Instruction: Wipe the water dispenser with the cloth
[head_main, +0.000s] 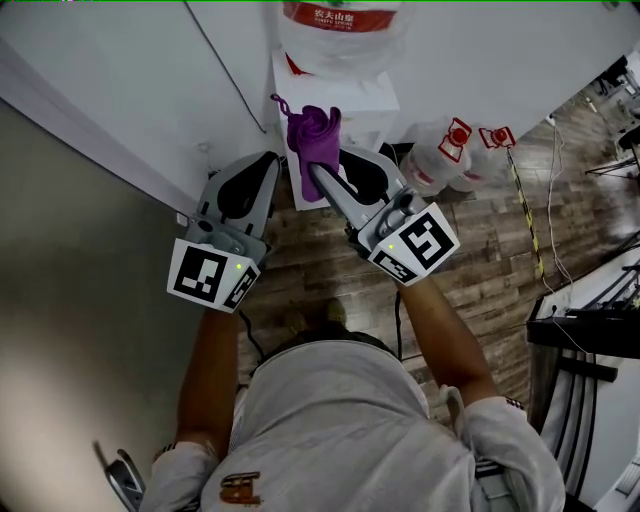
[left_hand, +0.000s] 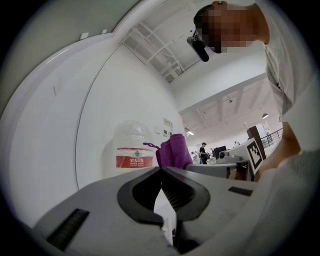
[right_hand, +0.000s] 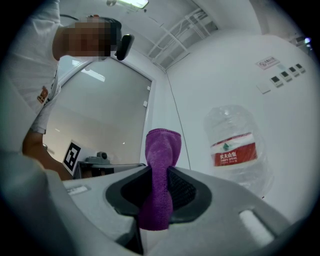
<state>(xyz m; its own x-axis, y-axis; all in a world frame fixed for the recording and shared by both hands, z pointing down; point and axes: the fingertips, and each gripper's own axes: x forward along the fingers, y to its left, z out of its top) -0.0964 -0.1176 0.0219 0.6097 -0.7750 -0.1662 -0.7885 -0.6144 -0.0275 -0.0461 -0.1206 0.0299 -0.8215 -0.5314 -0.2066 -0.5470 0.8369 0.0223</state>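
Both grippers face the water dispenser (head_main: 365, 100) in the head view; the right gripper (head_main: 325, 168), nearer it, holds the purple cloth (head_main: 313, 140) just before its front. In the left gripper view, the left gripper (left_hand: 161, 171) is closed on nothing, with the cloth to its right. In the right gripper view, the jaws clamp the upright cloth, and the bottle (right_hand: 235, 150) stands far right.
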